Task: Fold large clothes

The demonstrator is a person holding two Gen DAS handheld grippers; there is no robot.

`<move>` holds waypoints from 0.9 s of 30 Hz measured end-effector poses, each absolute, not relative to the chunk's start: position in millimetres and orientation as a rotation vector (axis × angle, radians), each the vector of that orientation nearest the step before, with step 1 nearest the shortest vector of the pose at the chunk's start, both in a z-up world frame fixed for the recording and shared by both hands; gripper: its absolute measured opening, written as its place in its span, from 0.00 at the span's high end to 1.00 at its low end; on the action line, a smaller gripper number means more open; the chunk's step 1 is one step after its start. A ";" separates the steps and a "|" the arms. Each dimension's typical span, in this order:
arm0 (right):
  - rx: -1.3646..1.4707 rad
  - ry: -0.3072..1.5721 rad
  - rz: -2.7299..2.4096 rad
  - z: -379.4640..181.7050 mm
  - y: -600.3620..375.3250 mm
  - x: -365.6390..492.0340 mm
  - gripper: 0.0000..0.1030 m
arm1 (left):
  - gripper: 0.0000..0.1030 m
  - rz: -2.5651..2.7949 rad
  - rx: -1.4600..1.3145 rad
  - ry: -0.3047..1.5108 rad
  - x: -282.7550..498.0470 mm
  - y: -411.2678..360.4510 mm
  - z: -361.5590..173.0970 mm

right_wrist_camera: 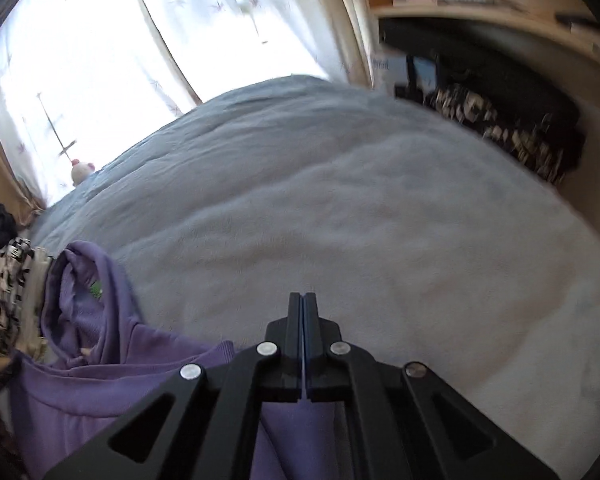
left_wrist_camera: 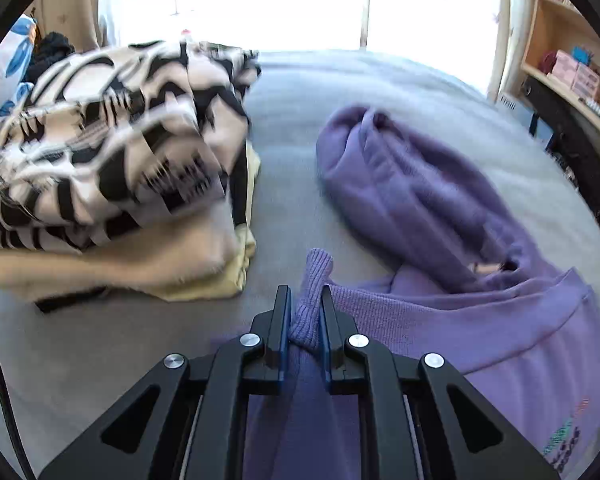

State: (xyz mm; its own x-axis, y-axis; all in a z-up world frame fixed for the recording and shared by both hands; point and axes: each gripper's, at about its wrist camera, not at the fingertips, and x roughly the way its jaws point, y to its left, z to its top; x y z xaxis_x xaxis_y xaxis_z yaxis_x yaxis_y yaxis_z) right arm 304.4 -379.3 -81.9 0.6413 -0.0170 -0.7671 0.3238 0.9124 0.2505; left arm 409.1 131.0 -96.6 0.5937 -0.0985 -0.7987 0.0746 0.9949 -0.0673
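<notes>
grey bedspread (right_wrist_camera: 340, 208), sheer curtains (right_wrist_camera: 100, 40) — wooden shelves (left_wrist_camera: 556, 40)

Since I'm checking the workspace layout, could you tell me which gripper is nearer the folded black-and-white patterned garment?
Left. The left gripper has the folded black-and-white patterned garment close by; from the right gripper it lies beyond the purple hoodie.

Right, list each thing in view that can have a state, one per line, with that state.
left gripper: shut on the ribbed cuff of the purple hoodie.
right gripper: shut, pads together; purple cloth shows beneath, a grip cannot be told.
purple hoodie: unfolded, rumpled on the grey blanket, hood away from the camera.
black-and-white patterned garment: folded, on top of the stack.
cream garment: folded, under it.
curtains: drawn.
</notes>
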 end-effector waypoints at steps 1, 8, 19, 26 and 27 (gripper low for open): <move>0.429 0.893 -0.155 -89.3 -380.6 305.3 1.00 | 0.90 -0.096 -0.029 0.943 411.3 129.6 -104.0; 0.483 1.036 0.055 -123.4 -350.9 315.5 0.69 | 0.90 -0.109 -0.079 0.961 409.8 139.3 -113.7; 0.256 0.918 -0.044 -87.0 -313.4 297.7 0.91 | 0.90 -0.092 -0.043 0.936 410.8 127.7 -104.5; 0.190 0.998 -0.163 -122.1 -324.5 318.7 0.91 | 0.90 -0.040 -0.023 0.967 433.9 113.7 -135.3; 0.196 1.026 -0.177 -137.1 -325.0 320.3 0.91 | 0.90 -0.028 -0.007 0.982 436.0 112.3 -145.0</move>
State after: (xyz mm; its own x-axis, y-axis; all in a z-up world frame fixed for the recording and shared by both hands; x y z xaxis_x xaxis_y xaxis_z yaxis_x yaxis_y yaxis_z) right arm 320.3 -325.0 -137.1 0.5070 -0.0542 -0.8603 0.2369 0.9683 0.0786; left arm 436.0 112.3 -145.0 0.5549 -0.0264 -0.8315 0.0204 0.9996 -0.0181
